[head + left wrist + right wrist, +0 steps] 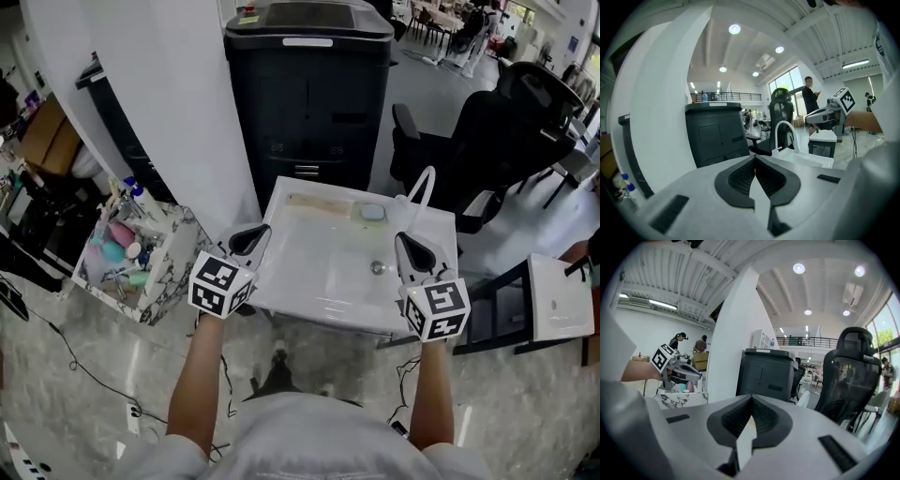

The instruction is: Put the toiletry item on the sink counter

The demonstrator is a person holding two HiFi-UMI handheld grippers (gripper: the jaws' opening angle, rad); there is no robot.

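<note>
Head view: toiletries (pixel 120 242) crowd a box (pixel 173 272) at nine o'clock of the sink bench (pixel 300 281), past the left gripper (pixel 251 236). Left gripper view: fingers (pixel 736 180) clenched, empty. Right gripper view: the right gripper (pixel 751 401) is also clenched, empty. Reaching in closed could topple them.

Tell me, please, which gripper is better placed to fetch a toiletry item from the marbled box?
Left: the left gripper sits beside the marbled box; the right gripper is across the sink.
</note>
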